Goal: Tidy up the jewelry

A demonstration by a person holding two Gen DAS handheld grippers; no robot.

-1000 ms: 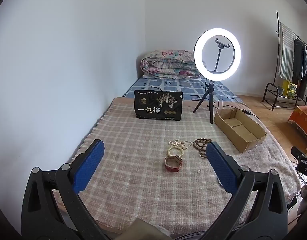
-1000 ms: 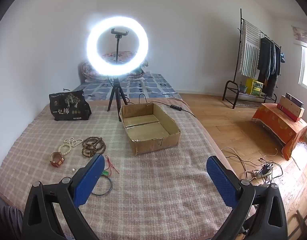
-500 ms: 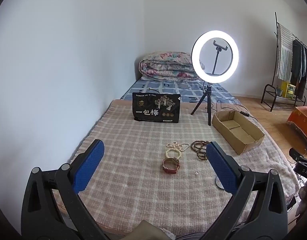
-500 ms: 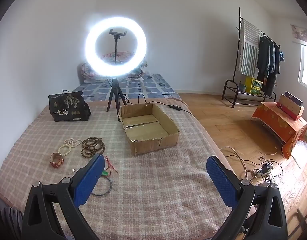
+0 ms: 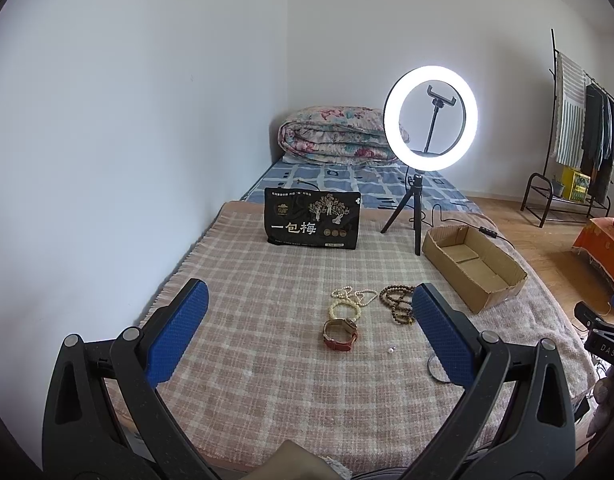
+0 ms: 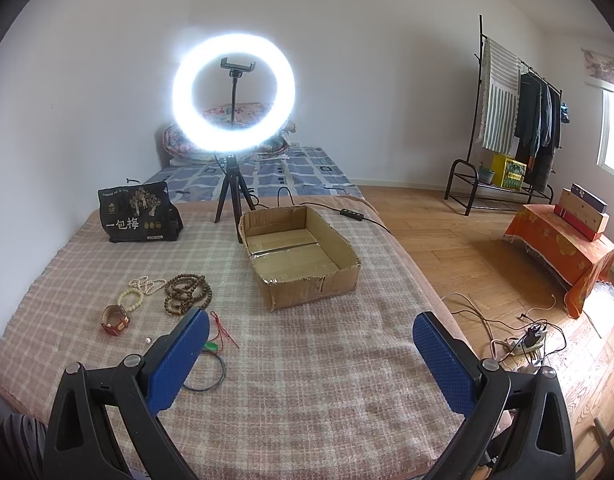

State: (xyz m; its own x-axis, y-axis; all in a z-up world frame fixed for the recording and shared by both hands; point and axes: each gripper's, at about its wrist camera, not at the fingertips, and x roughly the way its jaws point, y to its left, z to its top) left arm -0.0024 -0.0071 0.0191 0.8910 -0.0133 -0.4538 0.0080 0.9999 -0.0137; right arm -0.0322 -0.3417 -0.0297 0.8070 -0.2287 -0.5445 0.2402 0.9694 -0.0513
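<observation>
Jewelry lies on the checked blanket [image 5: 267, 360]: a red-strapped watch [image 5: 339, 334], a cream bead bracelet [image 5: 344, 310], a pearl necklace [image 5: 353, 293], brown wooden beads [image 5: 395, 302] and a loose pearl [image 5: 391, 349]. The right wrist view shows the watch [image 6: 115, 320], brown beads [image 6: 187, 289], a red-corded green pendant [image 6: 213, 342] and a black ring [image 6: 205, 372]. An open, bare cardboard box [image 6: 303, 254] sits to the right. My left gripper [image 5: 307, 336] hovers open, short of the jewelry. My right gripper [image 6: 311, 360] is open above the blanket, in front of the box.
A lit ring light on a tripod [image 6: 233, 120] stands behind the box [image 5: 473, 266], its cable trailing right. A black snack bag [image 5: 313, 222] stands at the back. A folded quilt [image 5: 335, 136], clothes rack [image 6: 515, 120], orange-draped table [image 6: 563, 248] and floor cables [image 6: 527, 336] lie beyond.
Both grippers have shifted slightly: in the left wrist view the jewelry and ring light drift left and down. Both stay open, and nothing on the blanket moved.
</observation>
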